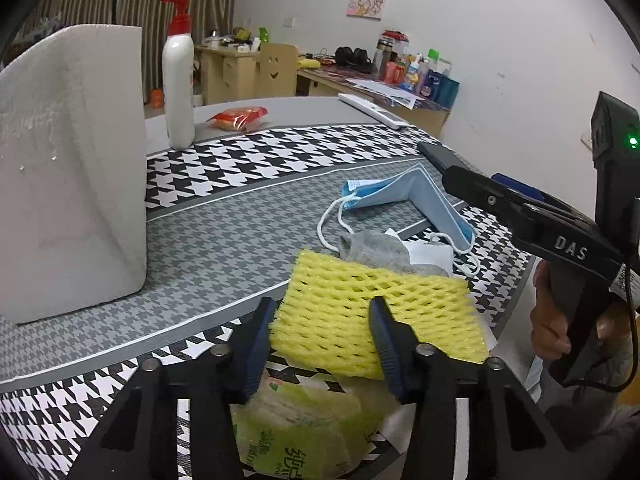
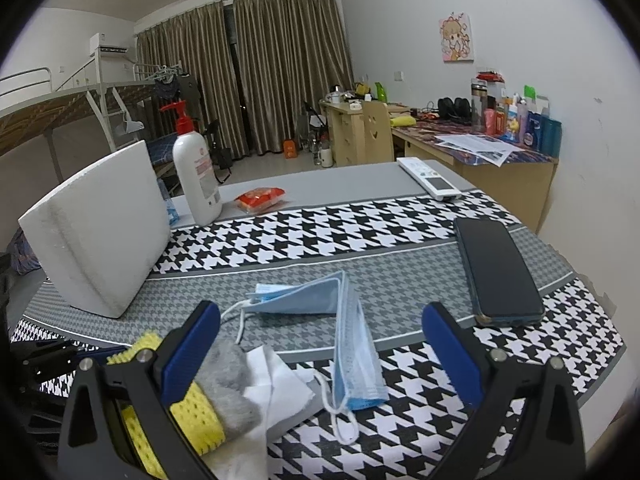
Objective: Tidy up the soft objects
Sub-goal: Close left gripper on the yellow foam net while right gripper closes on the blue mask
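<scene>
Downward-tilted, left gripper [image 1: 322, 334] pinching yellow foam net [image 1: 376, 312]

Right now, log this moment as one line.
left gripper: closing on yellow foam net | right gripper: open, empty, above face mask | grey sock: untouched | foam box: upright

Soft, even indoor light is filling both views, coming from above and casting only faint shadows under the white foam box [image 1: 72, 168] and the blue face mask [image 2: 320, 300]. The closed curtains [image 2: 256, 72] are letting no daylight in. Nothing is glaring; the dark phone [image 2: 496, 268] is showing only a dull sheen. Both fisheye pictures are bending straight table edges and darkening into black corners. A green indicator light [image 1: 633, 142] is glowing brightly. Focus is staying sharp, with slight softness on the nearest gripper parts.
</scene>
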Motion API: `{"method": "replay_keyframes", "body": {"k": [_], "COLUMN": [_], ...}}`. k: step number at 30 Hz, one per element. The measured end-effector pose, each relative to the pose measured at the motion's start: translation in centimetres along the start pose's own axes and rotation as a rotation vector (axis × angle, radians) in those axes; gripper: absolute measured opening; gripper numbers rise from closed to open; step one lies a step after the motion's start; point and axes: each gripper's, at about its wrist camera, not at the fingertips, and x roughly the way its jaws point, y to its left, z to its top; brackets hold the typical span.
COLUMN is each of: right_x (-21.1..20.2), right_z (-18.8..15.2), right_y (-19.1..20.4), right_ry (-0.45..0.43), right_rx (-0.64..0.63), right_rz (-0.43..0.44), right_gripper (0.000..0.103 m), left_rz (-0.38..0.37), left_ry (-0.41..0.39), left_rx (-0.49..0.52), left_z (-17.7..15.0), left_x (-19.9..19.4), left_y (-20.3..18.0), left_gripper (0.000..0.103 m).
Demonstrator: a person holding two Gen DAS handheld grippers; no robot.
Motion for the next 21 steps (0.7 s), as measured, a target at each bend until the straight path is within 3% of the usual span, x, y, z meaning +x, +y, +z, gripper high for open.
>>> {"method": "replay_keyframes", "body": {"k": [5, 8, 11, 14, 16, 20, 21], "right_x": [1.0, 1.8, 2.2, 2.7, 3.0, 3.4, 3.6], "right_z": [0.0, -0.1, -0.3, -0.5, -0.6, -0.9, -1.0], "right_y": [-0.4, -0.4, -0.3, -0.4, -0.5, -0.5, -0.4], "right_ry": [0.036, 0.064, 0.084, 0.112, 0.133, 0.169, 0.176], "right_rx": [0.008, 0.001, -0.005, -0.004, 0.000, 0.007, 0.006], "right_rz": [-0.020, -0.040, -0.039, -0.038, -0.032, -0.028, -0.030], "right_gripper": [0.102, 0.102, 0.095, 0.082, 0.065, 0.041, 0.031], "left_rz": [-0.004, -0.017, -0.022, -0.033, -0.038, -0.049, -0.050], "left_ry": [0.003, 0.006, -0.001, -0.002, -0.005, -0.015, -0.017], "left_rx": [0.015, 0.025, 0.031, 0.032, 0.032, 0.030, 0.030], "left_z": [0.0, 0.0, 0.0, 0.0, -0.1, -0.2, -0.3], "left_x": [-0.1, -0.1, -0.2, -0.4, -0.5, -1.1, -1.2], "left_y": [0.0, -0.2, -0.1, -0.1, 0.0, 0.2, 0.2], "left_gripper": [0.024, 0.018, 0.014, 0.012, 0.011, 0.011, 0.011]}}
